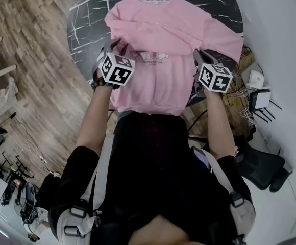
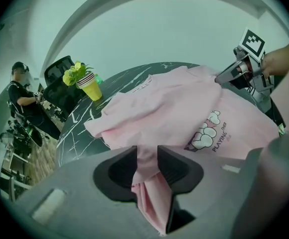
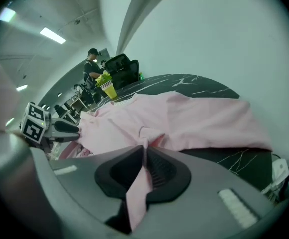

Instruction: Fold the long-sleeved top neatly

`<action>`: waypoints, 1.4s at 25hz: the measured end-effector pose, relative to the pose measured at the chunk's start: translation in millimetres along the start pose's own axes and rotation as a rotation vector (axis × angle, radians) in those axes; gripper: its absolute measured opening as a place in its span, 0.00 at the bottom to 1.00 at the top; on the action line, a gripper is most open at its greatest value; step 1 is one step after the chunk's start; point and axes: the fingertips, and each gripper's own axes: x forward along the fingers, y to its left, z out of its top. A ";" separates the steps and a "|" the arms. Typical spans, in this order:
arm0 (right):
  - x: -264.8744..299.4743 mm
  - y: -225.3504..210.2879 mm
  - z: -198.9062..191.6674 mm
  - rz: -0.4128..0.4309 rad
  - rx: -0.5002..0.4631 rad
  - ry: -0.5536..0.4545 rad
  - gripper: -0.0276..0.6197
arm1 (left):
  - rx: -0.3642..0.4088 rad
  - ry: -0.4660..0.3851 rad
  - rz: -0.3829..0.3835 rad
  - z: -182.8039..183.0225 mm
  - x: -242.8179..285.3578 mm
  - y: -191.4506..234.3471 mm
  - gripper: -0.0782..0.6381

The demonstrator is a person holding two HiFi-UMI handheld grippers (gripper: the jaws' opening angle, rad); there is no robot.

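Nearest the head camera is the person's dark-clothed torso, both bare forearms reaching forward to the round table (image 1: 84, 19), whose black top is veined with white like marble. On it lies the long-sleeved top (image 1: 163, 29), soft pink knit, chest up, collar at the far edge and hem hanging over the near edge.

At the garment's left edge, the left gripper (image 2: 147, 152) has its dark jaws a narrow way apart, clamped on a thick bunched fold of the pink cloth that trails down between them. At the other edge, the right gripper (image 3: 145, 152) has its ribbed jaws almost together, pinching a thin flat fold. Each carries a white cube with black square markers (image 1: 117, 68).

Only the left gripper view shows the white cartoon print with lettering (image 2: 207, 136) clearly, plus a yellow cup of flowers (image 2: 89, 86) at the far side of the table. Both gripper views show a person (image 2: 21, 93) beyond the table; the head view alone shows the wood-plank floor (image 1: 30, 60).
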 end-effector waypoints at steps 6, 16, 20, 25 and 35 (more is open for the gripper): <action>-8.1 -6.9 5.6 -0.133 -0.156 -0.006 0.25 | 0.000 0.004 -0.021 -6.2 -3.3 -5.2 0.30; 3.8 98.0 79.3 0.009 -0.369 -0.143 0.26 | -0.102 -0.046 -0.053 -22.7 -22.1 14.2 0.30; 37.4 174.8 88.5 0.156 -0.441 -0.128 0.26 | -0.199 -0.096 -0.117 -33.0 -32.1 21.3 0.30; 84.7 253.3 96.9 0.250 -0.559 -0.086 0.26 | -0.269 -0.130 -0.177 -42.6 -35.0 36.0 0.30; 136.6 296.4 93.6 0.262 -0.621 0.000 0.26 | -0.199 -0.117 -0.267 -59.7 -24.3 28.3 0.30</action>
